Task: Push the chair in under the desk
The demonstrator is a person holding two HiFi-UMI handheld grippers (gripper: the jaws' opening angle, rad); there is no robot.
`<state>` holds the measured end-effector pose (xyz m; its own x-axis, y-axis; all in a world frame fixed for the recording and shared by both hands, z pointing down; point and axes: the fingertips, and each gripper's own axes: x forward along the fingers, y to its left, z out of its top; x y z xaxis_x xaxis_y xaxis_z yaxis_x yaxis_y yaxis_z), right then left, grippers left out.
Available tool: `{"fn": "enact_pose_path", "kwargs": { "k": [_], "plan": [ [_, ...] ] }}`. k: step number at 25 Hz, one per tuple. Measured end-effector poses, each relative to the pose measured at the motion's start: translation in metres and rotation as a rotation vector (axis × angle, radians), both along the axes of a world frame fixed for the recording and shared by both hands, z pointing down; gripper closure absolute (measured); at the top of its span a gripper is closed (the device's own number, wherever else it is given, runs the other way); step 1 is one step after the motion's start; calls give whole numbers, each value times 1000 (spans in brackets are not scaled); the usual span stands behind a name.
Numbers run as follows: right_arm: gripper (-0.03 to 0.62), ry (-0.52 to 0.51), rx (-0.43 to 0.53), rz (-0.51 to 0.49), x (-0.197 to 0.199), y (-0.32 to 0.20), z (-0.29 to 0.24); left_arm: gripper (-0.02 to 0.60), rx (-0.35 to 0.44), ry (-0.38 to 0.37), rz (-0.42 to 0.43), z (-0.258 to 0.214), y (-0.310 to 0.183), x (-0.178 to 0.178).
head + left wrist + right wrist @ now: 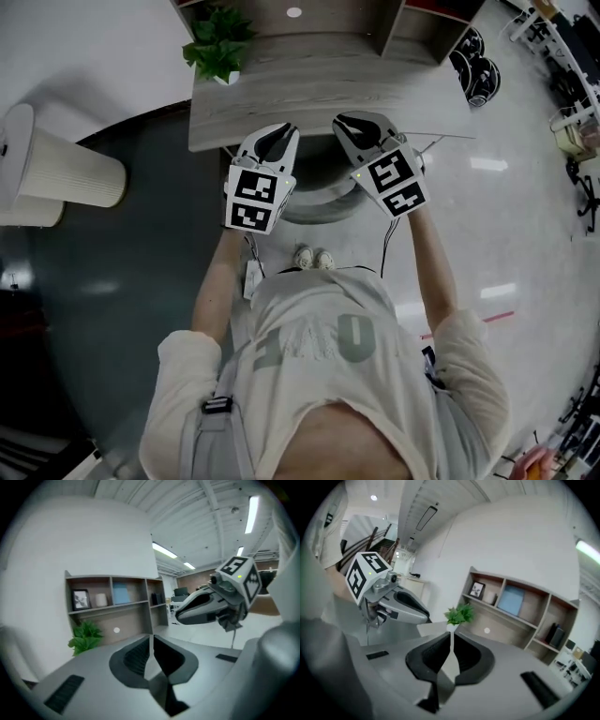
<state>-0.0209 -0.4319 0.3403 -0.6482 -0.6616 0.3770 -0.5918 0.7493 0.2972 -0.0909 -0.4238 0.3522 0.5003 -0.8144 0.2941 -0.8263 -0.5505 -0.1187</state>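
Note:
In the head view the chair point(317, 204) is a grey curved back that sits against the front edge of the wooden desk point(309, 94), with its seat hidden beneath the desktop. Both grippers hover over the chair back and point at the desk. The left gripper point(275, 134) is over the back's left end, and its jaws stand together with nothing between them point(151, 644). Over the right end is the right gripper point(361, 127), likewise shut and empty point(451, 644). Whether either touches the chair I cannot tell. Neither gripper view shows the chair.
A potted plant point(217, 42) stands on the desk's left corner, in front of a shelf unit point(115, 597) holding a picture frame and a blue book. A white ribbed cylinder point(66, 169) stands at the left on a dark round floor patch point(112, 309). Black gear point(478, 70) lies right of the desk.

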Motion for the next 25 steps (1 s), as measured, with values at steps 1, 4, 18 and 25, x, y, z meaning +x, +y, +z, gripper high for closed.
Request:
{"fn": "enact_pose_path", "kwargs": {
  "k": [1,4,18,25],
  "plan": [
    [559,-31,34,41,0,-1,-13,548,23,25,-61,-10,-3,-8],
    [563,-159,101,151,2,3,-45,568,68,115,-191,-32,1,-25],
    [577,-439,143,344,23,38,-65,568,175,234,-354,-71,39,-51],
    [577,-416,163,340,23,38,-66,568,178,265,-341,-79,40,-50]
  ]
}}
